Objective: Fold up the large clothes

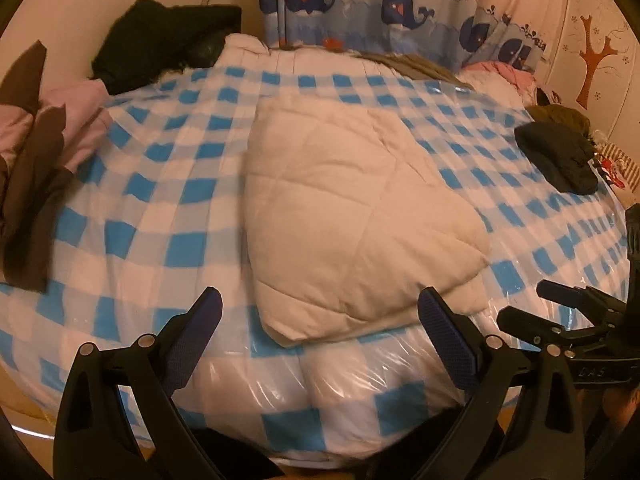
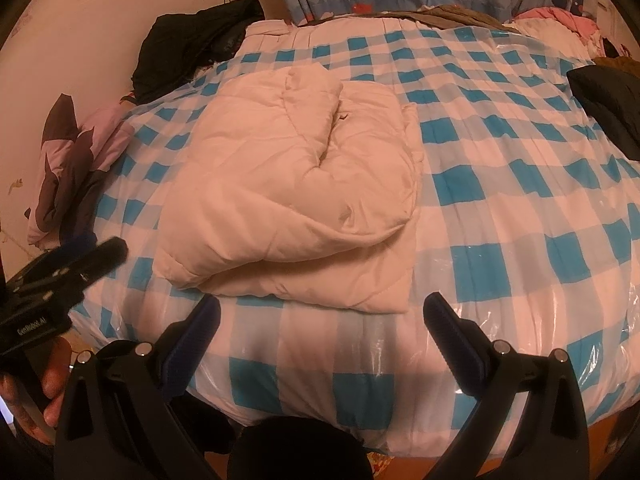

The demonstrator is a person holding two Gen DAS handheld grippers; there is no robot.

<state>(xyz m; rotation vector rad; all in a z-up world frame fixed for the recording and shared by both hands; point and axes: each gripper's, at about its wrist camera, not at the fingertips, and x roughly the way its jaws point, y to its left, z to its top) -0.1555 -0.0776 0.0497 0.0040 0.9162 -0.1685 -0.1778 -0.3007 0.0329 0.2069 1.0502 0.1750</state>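
Whale-print curtains hang at the far end, and below them a bed spread with a blue-and-white checked cover under shiny clear plastic fills both views. Lying on it is the cream quilted garment, already doubled into a thick bundle, sitting left of the bed's middle with its near edge close to the foot of the bed. Both tools are off the cloth: the left gripper hangs with its jaws spread wide and nothing between them, and the right gripper is just as released, empty, jaws apart. Now the relation that matters: the bundle lies straight ahead and just beyond both sets of fingertips, its long axis running near-to-far, so the next fold, by my reading, would bring one end over the other along that line. Which is nearer? Hard to call; the left gripper's right finger overlaps the bundle's near corner in its own view, so perhaps the left (a guess from framing only). The right wrist view shows the rumpled upper layer and the deep crease across the top, which the left wrist view flattens out; the left view instead shows the quilting seams and a dark garment lying at the right edge. A hand grips the left tool's handle at the lower left.
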